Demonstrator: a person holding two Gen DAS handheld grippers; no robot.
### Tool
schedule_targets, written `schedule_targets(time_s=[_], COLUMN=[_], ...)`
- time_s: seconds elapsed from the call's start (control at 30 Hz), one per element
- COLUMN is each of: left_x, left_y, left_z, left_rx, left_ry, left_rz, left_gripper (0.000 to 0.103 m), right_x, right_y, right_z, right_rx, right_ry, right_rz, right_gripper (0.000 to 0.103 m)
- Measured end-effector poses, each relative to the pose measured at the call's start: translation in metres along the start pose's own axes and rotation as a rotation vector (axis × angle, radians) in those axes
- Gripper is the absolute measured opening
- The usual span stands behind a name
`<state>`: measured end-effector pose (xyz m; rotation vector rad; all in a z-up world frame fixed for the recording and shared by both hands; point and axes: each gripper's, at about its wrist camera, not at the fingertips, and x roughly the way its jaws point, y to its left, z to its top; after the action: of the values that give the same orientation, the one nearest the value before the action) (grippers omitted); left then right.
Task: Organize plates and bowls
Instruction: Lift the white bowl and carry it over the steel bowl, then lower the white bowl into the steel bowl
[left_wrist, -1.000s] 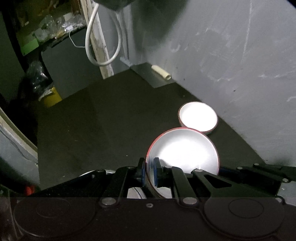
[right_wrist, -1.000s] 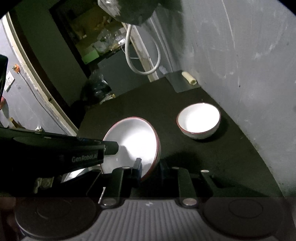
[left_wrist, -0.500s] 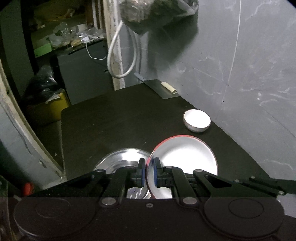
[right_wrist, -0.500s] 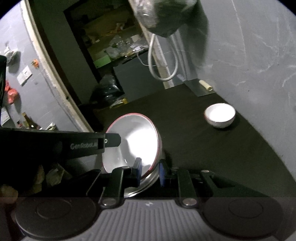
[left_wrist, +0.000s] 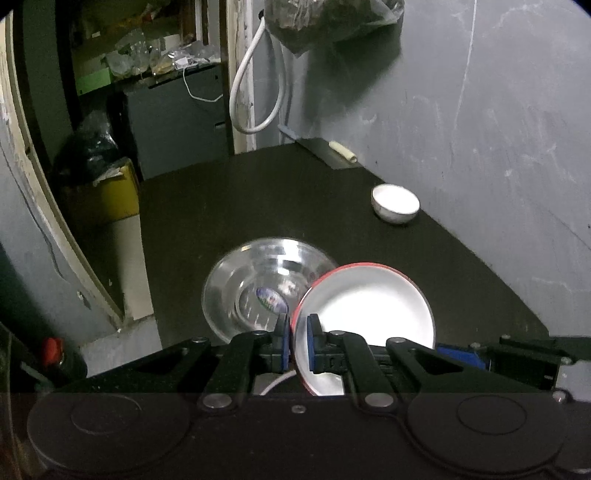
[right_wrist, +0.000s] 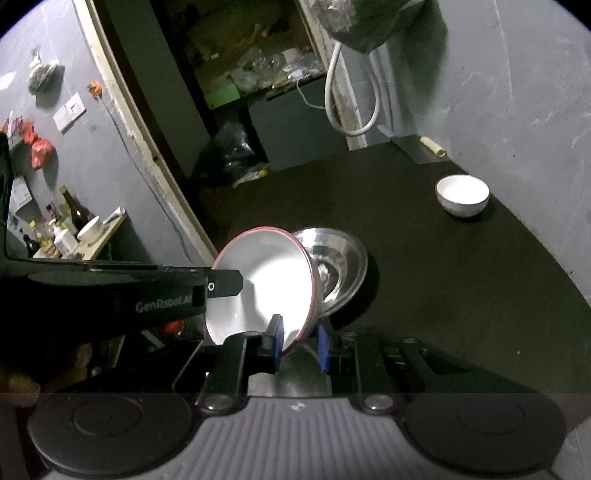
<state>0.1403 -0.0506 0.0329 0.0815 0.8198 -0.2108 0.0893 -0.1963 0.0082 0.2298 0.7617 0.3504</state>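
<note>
Two grippers, left (left_wrist: 296, 341) and right (right_wrist: 298, 345), each pinch opposite edges of one red-rimmed white plate (left_wrist: 365, 317), held tilted above a steel bowl (left_wrist: 258, 291) on the dark table (left_wrist: 461, 266). Beyond, near the wall, sits a small white bowl (left_wrist: 395, 203). With such thin rim grips, uneven pulling could slip the plate loose.
</note>
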Motion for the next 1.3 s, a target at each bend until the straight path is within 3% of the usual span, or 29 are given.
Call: schedule_targets(time_s=[0.63, 1.3], left_x=[0.011, 0.029], left_y=[0.016, 0.017], left_z=[-0.049, -0.057], left_rx=[-0.049, -0.066], left_ry=[0.133, 0.254], left_rz=[0.006, 0.004], left_gripper=[0.009, 0.01], right_x=[0.025, 0.042], right_y=[0.011, 0.012], right_z=[-0.013, -0.019], right_rx=[-0.053, -0.072], right_ry=[0.213, 0.328], right_rz=[0.038, 0.035], right_gripper=[0.022, 0.022])
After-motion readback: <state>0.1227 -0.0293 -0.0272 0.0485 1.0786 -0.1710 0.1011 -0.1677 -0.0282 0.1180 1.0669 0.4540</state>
